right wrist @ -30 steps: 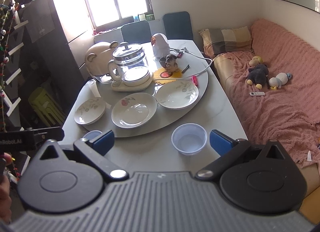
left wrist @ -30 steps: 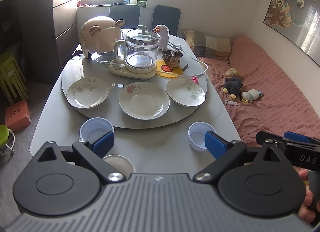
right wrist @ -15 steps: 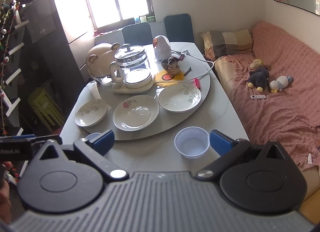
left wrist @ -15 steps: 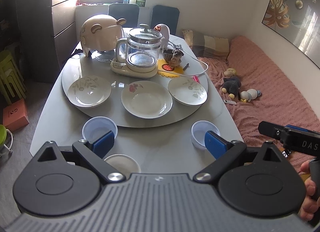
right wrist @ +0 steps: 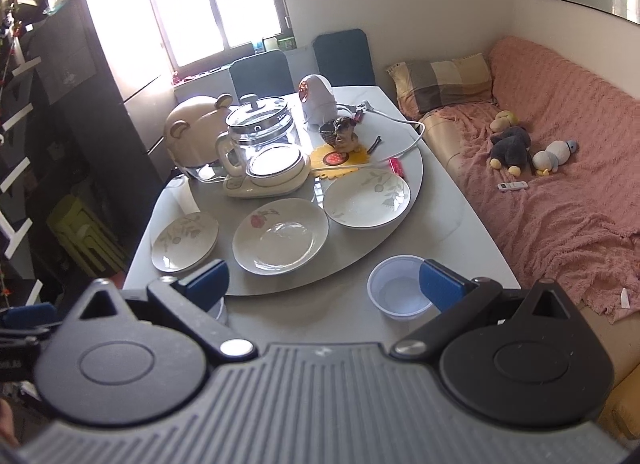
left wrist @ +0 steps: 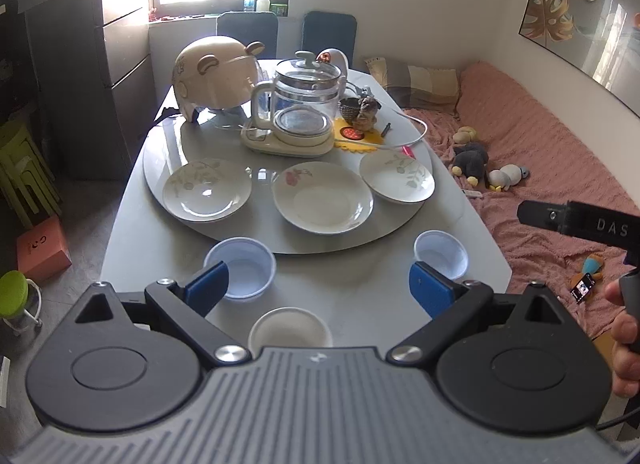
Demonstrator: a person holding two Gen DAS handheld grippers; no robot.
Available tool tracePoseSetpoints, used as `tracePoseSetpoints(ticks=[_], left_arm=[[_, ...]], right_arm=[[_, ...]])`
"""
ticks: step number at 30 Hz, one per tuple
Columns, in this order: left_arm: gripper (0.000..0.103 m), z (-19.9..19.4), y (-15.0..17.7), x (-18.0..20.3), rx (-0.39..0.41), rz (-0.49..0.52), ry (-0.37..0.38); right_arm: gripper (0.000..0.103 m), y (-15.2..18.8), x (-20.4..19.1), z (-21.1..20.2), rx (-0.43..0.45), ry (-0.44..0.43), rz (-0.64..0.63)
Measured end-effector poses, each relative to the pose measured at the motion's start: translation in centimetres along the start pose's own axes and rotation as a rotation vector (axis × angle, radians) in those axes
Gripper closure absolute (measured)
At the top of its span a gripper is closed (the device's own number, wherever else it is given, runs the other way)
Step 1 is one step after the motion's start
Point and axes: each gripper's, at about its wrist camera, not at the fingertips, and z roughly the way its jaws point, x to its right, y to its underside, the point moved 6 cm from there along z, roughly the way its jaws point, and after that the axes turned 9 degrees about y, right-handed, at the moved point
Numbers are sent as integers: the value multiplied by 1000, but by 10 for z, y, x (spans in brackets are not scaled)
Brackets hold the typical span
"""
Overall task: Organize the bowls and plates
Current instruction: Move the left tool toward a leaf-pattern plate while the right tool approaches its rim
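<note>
Left gripper (left wrist: 318,284) and right gripper (right wrist: 323,288) both spread wide and empty, above near table edge (left wrist: 360,296), three floral ceramic plates (left wrist: 323,202) on far grey turntable (left wrist: 264,240), translucent plastic bowls (left wrist: 240,267) nearer.

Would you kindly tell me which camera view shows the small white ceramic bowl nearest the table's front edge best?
The left wrist view: the small white ceramic bowl sits between the open left gripper fingers, its rim mostly visible. The right wrist view does not show it; that gripper's body covers the spot.
</note>
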Motion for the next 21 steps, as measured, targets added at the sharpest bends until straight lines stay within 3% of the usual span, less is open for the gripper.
tracePoseSetpoints(ticks=[11, 21], left_arm=[[4, 3, 10, -30, -41, 0, 48], [4, 42, -8, -25, -73, 2, 24]], right_arm=[[0, 27, -14, -12, -8, 71, 86], [0, 17, -13, 26, -47, 74, 82]])
